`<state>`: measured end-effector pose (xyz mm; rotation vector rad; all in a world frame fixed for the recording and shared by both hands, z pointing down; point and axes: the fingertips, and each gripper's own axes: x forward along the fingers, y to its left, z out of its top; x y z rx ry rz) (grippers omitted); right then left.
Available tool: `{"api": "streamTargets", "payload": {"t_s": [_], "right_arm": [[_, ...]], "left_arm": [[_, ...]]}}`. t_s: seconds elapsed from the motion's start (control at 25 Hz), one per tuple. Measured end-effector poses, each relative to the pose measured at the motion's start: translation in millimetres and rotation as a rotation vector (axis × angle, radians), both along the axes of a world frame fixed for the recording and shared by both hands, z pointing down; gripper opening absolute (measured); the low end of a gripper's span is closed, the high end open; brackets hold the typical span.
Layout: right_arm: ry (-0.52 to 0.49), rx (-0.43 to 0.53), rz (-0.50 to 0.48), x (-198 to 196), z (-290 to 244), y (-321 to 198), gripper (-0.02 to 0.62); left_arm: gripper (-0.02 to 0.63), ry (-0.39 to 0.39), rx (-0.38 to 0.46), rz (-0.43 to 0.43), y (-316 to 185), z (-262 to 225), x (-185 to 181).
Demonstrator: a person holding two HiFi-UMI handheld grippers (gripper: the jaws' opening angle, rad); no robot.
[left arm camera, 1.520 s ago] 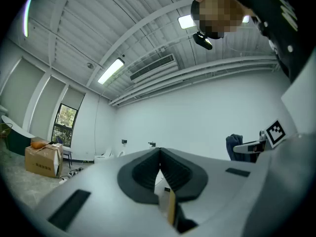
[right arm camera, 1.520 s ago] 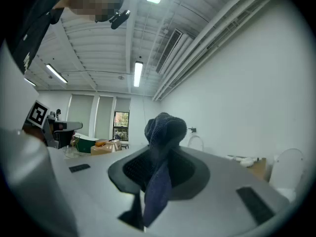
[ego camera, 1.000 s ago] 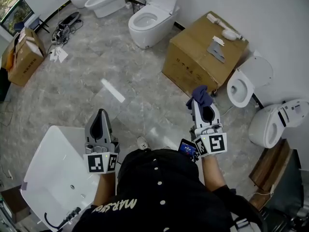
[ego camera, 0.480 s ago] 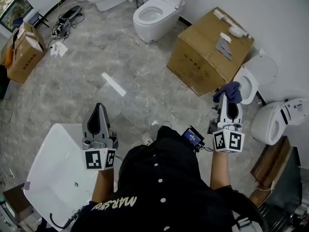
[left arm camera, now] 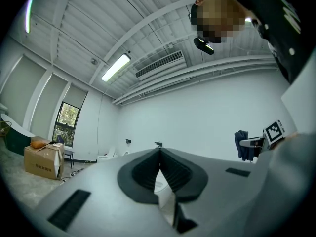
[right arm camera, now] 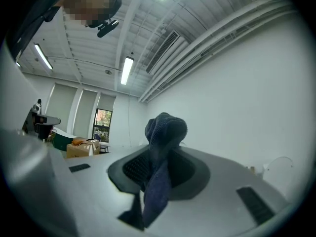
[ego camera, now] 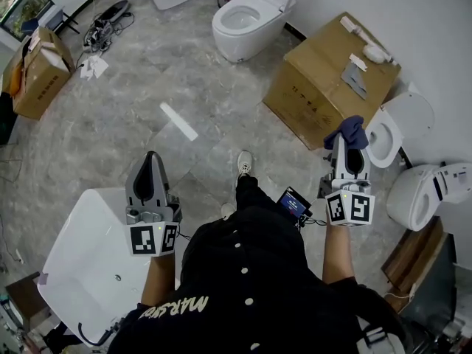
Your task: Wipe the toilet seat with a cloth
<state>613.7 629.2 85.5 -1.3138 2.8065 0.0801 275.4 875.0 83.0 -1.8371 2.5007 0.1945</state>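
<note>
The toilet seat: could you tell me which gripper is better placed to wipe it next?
Right. The right gripper holds the blue cloth in its jaws, beside the toilet seat; the left gripper is shut, empty and farther away.

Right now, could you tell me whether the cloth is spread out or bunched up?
Bunched up: the cloth is a wad pinched in the right gripper, one tail hanging.

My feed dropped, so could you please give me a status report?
Left claw shut, empty. Right claw shut on blue cloth, near the toilet seat. Cardboard box close beside it.
</note>
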Motion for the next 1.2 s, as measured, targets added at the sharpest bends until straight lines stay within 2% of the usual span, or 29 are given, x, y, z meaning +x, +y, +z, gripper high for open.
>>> {"api": "streamTargets", "payload": {"t_s": [0.32,0.68,0.92,1.2], "right_arm": [[-0.008,0.006,-0.067,-66.9,-0.9,-81.0,0.086],[0.025,0.021,-0.106,-118.7,-1.4,-176.1,0.086],[0.019,0.002,-0.135,-136.5,8.4,-236.1,0.087],[0.02,-0.024,-0.185,-156.9,20.2,-269.8,0.087]], "left_arm": [[0.011,0.0,-0.012,-0.055,-67.2,-1.2,-47.6],[0.011,-0.011,-0.028,-0.108,-148.3,-8.3,-84.5],[0.011,-0.017,-0.039,-0.133,-202.7,-6.6,-92.3],[0.011,-0.007,-0.035,-0.148,-237.9,-8.9,-94.3]]}}
